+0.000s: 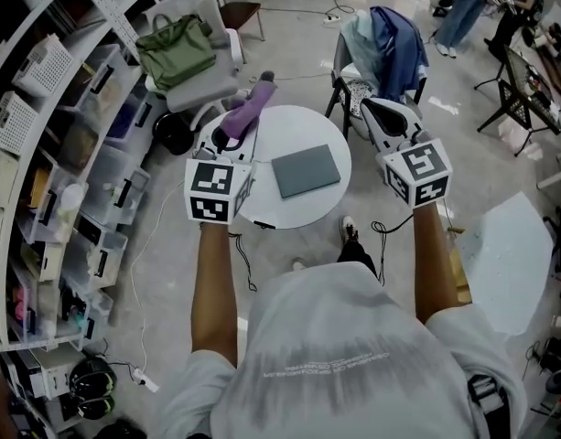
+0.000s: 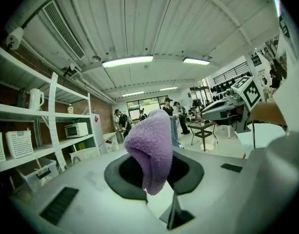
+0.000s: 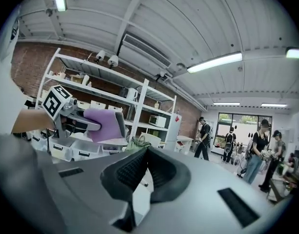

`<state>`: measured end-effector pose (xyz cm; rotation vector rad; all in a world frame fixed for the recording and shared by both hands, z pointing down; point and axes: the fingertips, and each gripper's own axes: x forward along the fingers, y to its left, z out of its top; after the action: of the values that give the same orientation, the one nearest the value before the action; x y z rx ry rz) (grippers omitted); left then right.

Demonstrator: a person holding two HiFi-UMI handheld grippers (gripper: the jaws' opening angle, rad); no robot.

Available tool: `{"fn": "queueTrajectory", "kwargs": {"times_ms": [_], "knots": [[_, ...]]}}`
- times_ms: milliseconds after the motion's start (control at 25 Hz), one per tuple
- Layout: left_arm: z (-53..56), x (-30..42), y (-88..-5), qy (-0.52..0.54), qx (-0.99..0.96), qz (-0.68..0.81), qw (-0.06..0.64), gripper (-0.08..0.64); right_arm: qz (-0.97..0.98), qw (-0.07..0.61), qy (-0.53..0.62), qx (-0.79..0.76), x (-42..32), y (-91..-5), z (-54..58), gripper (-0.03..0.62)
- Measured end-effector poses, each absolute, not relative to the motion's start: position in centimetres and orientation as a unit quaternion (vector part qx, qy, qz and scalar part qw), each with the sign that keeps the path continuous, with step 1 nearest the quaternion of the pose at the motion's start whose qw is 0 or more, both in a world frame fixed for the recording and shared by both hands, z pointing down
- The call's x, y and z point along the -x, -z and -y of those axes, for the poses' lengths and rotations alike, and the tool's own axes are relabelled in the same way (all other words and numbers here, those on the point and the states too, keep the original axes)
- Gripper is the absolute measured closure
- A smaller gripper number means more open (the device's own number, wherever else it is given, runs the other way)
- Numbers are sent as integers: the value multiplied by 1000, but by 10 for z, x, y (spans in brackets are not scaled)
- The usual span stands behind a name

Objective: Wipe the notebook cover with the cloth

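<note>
purple cloth (image 2: pixel 151 147) is clamped in our left gripper (image 1: pixel 227 137), our right gripper (image 3: pixel 145 155) closed and empty; wiping seems unstarted, so next we lower the cloth onto the grey notebook (image 1: pixel 306 171) to its right.

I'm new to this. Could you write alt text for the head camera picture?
Seen from above, a person holds a gripper in each hand at a small round white table with a grey notebook on it. The left gripper pinches a purple cloth; the right gripper is shut and empty.
</note>
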<state>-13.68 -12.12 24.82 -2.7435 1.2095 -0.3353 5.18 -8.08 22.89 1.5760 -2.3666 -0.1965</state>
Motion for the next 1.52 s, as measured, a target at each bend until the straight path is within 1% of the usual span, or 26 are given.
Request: {"fn": "queueTrajectory", "kwargs": {"times_ms": [240, 400, 680, 1160, 1520], "knots": [[115, 156, -220, 96, 902, -412, 87, 489, 832, 132, 88, -531, -26, -204, 84, 591], [115, 169, -212, 88, 897, -423, 90, 489, 840, 129, 99, -518, -10, -195, 86, 591], [116, 177, -203, 95, 892, -429, 106, 489, 843, 130, 110, -510, 0, -185, 93, 591], [132, 185, -211, 104, 890, -433, 99, 488, 842, 138, 104, -510, 1, -195, 111, 591], [133, 177, -218, 106, 893, -426, 94, 488, 841, 145, 97, -512, -5, -203, 110, 591]]}}
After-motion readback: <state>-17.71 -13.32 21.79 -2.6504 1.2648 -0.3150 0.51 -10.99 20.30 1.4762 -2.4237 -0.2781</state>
